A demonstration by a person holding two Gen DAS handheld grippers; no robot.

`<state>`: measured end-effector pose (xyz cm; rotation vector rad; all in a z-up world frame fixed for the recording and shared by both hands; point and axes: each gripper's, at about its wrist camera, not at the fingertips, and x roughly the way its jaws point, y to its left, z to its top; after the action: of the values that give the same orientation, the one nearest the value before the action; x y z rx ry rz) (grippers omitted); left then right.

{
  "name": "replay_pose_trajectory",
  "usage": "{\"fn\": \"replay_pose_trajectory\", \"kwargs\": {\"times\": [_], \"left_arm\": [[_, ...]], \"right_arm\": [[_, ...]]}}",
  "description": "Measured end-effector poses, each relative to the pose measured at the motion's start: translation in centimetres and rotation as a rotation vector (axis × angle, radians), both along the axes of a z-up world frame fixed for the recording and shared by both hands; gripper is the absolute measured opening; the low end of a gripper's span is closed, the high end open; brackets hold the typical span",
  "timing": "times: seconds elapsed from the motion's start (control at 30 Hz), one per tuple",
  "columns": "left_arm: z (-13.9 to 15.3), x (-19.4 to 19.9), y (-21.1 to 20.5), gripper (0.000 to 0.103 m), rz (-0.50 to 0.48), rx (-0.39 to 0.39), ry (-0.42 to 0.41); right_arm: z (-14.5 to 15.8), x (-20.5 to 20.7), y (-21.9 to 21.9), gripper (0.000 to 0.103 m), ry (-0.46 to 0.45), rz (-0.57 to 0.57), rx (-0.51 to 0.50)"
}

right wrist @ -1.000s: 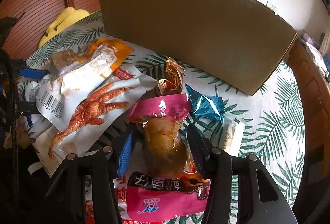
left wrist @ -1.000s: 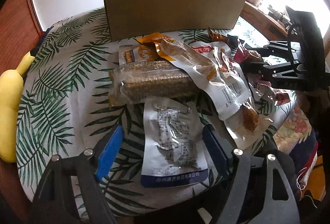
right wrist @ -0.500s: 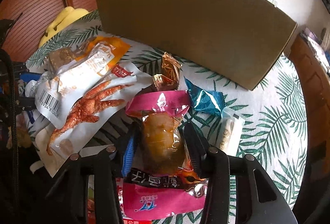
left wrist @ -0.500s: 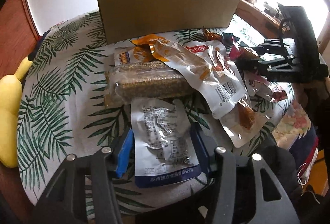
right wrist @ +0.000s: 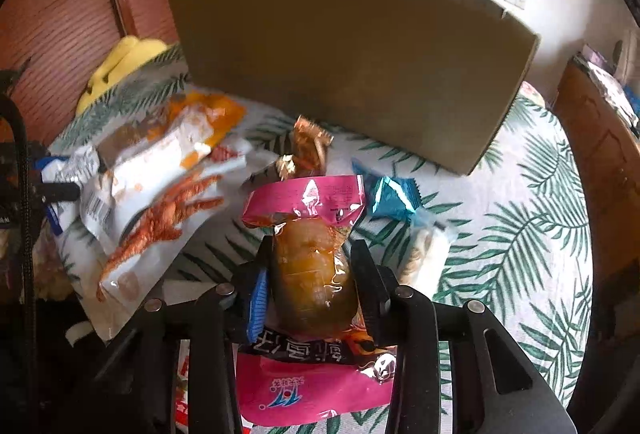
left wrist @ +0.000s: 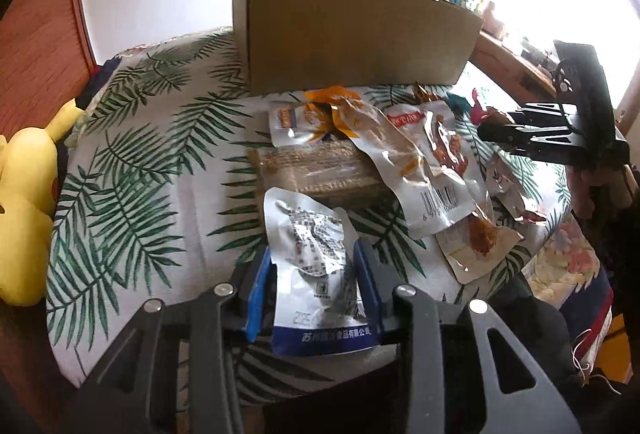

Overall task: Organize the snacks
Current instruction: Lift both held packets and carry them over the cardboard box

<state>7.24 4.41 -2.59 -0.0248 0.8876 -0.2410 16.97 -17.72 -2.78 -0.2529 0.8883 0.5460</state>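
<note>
Left gripper (left wrist: 316, 282), lower centre of its view: fingers have just been closing and now pinch the silver-and-blue pouch (left wrist: 316, 266) by both side edges; pouch crumpled between the pads.

Right gripper (right wrist: 312, 274), lower centre of its view: fingers have just been closing, now pinching the pink-topped packet (right wrist: 310, 266) across its clear amber middle.

Cardboard box (left wrist: 352, 30) stands upper centre on the leaf-print tabletop (left wrist: 132, 170).

Loose snacks lie between box and grippers: chicken-foot pack (right wrist: 160, 218), teal wrapper (right wrist: 394, 196), grain bar pack (left wrist: 320, 170).

Yellow plush toy (left wrist: 24, 202) at left edge.
</note>
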Motion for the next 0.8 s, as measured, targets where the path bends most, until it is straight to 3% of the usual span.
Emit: {"fn": "replay_pose_trajectory", "kwargs": {"times": [0.47, 0.8], "left_arm": [[4.9, -1.5, 0.9, 0.037, 0.036, -0.073, -0.136], [9.0, 0.8, -0.3, 0.037, 0.000, -0.078, -0.228]], "right_arm": [[3.6, -1.0, -1.2, 0.038, -0.092, -0.035, 0.081], [5.4, -0.7, -0.7, 0.038, -0.138, -0.053, 0.103]]}}
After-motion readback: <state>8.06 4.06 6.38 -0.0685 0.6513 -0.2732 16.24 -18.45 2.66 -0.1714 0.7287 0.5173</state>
